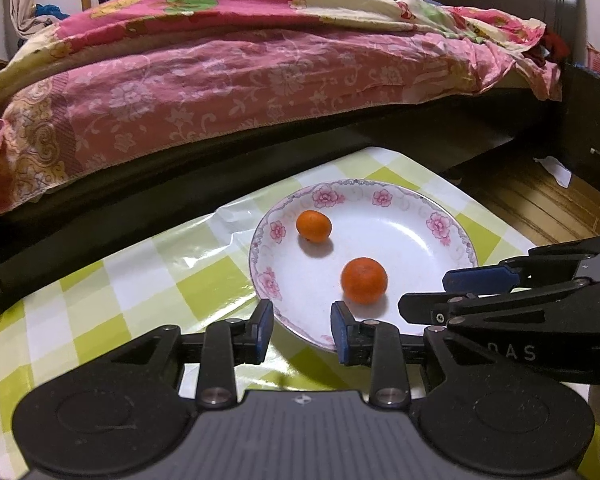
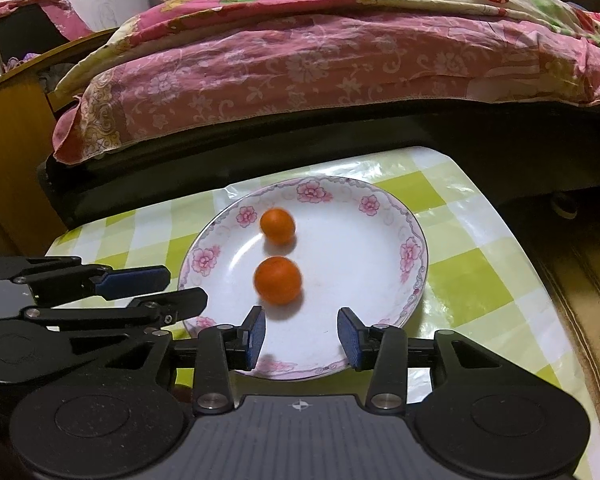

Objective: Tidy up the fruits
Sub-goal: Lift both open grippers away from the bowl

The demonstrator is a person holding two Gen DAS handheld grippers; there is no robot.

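Beside a bed heaped with pink floral bedding stands a small table under a green-and-white checked plastic cloth. On it sits a white plate with pink flowers round the rim, and two tangerines lie on the plate, apart: a smaller one toward the far side, a larger one nearer. Both grippers hover at the plate's near rim, the left gripper and the right gripper each with jaws parted and nothing between them.
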